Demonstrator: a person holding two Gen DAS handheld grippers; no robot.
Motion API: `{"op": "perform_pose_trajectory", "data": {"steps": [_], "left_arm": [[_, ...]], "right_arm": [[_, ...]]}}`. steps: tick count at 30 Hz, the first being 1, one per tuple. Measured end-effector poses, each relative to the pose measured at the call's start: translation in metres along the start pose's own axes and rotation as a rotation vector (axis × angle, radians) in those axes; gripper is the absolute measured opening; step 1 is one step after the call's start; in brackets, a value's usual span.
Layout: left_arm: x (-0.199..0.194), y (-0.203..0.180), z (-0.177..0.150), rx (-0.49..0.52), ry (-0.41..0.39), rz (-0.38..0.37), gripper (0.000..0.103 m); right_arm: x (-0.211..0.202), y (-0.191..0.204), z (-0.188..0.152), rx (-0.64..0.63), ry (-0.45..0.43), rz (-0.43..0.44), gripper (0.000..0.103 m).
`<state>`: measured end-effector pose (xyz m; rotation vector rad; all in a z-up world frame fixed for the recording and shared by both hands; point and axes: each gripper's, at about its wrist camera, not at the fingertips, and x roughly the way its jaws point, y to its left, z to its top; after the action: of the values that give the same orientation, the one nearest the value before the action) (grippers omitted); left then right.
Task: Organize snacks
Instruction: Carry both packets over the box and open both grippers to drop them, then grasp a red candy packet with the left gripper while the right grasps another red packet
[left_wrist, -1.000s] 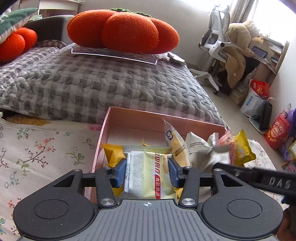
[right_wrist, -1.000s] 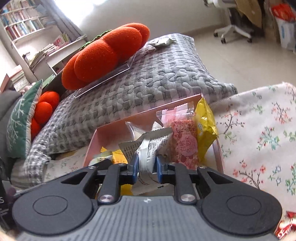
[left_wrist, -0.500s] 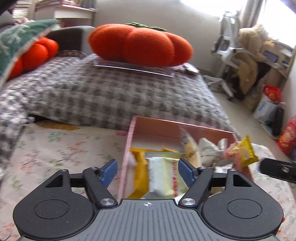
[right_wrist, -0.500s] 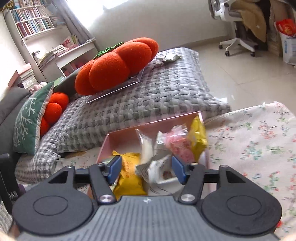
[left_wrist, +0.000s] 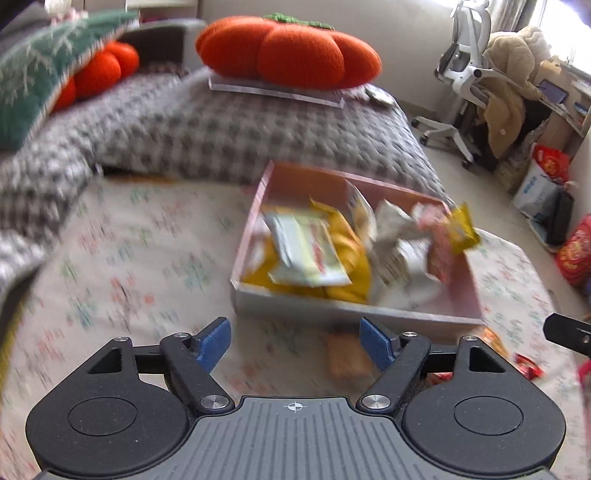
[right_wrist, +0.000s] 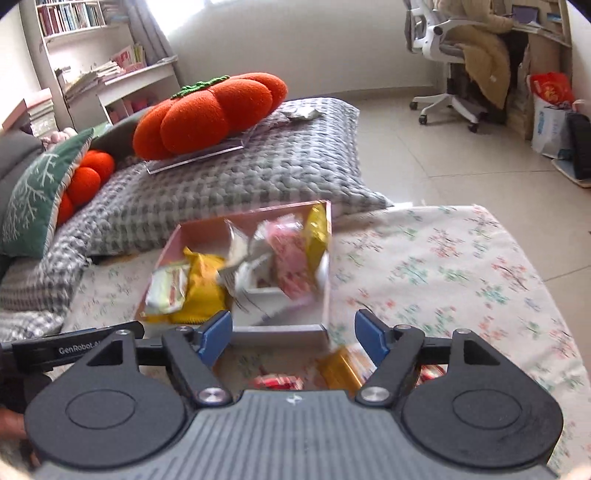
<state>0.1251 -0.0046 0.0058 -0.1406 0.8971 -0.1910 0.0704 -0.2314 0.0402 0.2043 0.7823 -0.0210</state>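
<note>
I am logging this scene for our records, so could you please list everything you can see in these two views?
Box: one, pink, on the floral cloth.
Snack packets in box: several; yellow, white-green, pink, white; exact count unclear.
Loose snacks: a few, orange and red, blurred, on the cloth in front of the box.
Floral cloth: one, cream.
Quilt: one, grey checked, behind the box.
Pumpkin cushions: two, orange; large on quilt, smaller at left.
Green cushion: one, left.
Office chair: one, white, far right.
Left gripper: jaws opening, nothing between.
Right gripper: jaws opening, nothing between.
</note>
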Motion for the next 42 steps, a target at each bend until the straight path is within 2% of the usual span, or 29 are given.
{"op": "perform_pose_trajectory", "data": {"steps": [6,10,15,20,25,28,32,42], "left_arm": [[-0.011,-0.009,-0.030,-0.033,0.054,-0.049,0.078],[-0.006,-0.023,-0.044,0.030,0.055,-0.036,0.078],[0.000,-0.036,-0.050,0.082,0.049,-0.050,0.078],[0.008,-0.045,-0.052,0.095,0.058,-0.086,0.078],[0.017,-0.060,-0.051,0.053,0.079,-0.162,0.078],[0.023,-0.075,-0.050,0.066,0.071,-0.174,0.082],[0.031,-0.089,-0.049,0.066,0.073,-0.199,0.083],[0.067,-0.122,-0.049,0.118,0.095,-0.136,0.084]], "right_arm": [[-0.026,-0.038,-0.010,0.084,-0.046,-0.046,0.072],[-0.027,-0.065,-0.014,0.142,-0.037,-0.101,0.072],[-0.015,-0.068,-0.017,0.102,-0.005,-0.127,0.071],[-0.004,-0.075,-0.023,0.134,0.075,-0.075,0.068],[0.011,-0.090,-0.028,0.273,0.151,-0.046,0.065],[0.012,-0.098,-0.030,0.341,0.161,-0.033,0.065],[0.009,-0.105,-0.030,0.362,0.150,-0.057,0.065],[0.032,-0.109,-0.035,0.331,0.193,-0.083,0.065]]}}
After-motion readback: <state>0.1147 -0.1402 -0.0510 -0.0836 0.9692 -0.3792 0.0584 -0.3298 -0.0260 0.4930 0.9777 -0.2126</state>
